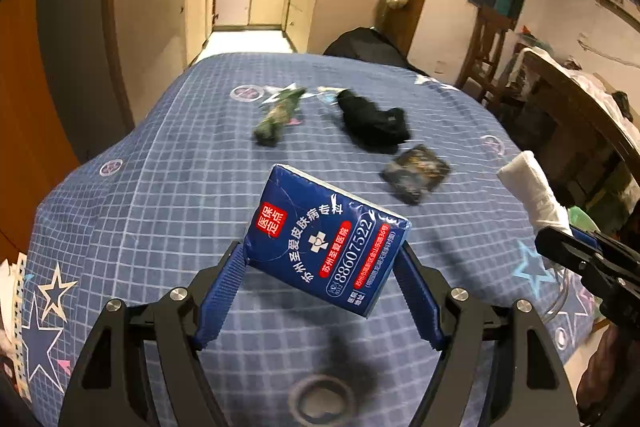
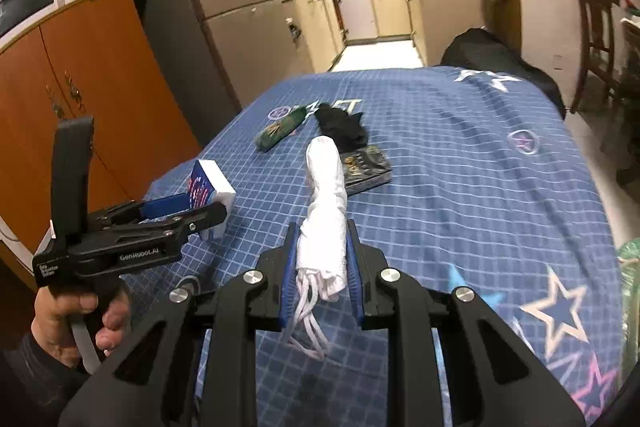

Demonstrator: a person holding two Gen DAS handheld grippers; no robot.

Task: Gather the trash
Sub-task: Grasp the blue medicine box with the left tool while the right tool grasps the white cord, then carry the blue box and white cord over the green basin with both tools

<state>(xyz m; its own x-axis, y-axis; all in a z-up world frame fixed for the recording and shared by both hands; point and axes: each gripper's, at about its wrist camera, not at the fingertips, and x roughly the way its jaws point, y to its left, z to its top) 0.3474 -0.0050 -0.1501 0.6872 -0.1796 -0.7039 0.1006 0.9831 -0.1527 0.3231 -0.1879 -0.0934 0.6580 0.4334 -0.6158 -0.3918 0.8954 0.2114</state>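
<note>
Here the left tongs [image 1: 322, 259] stand wide, their blue pads pressed on the sides of a blue tissue pack [image 1: 326, 237] held clear above the worktop's blue checked cloth [image 1: 160, 187]. The right tongs [image 2: 322, 259] are drawn narrow on a rolled white cloth with strings [image 2: 326, 203], perhaps a mask. On the cloth toward twelve o'clock lie a green crumpled wrapper [image 1: 278, 117], a black crumpled piece [image 1: 374, 121] and a dark flat packet [image 1: 416, 173], all blurred.
</note>
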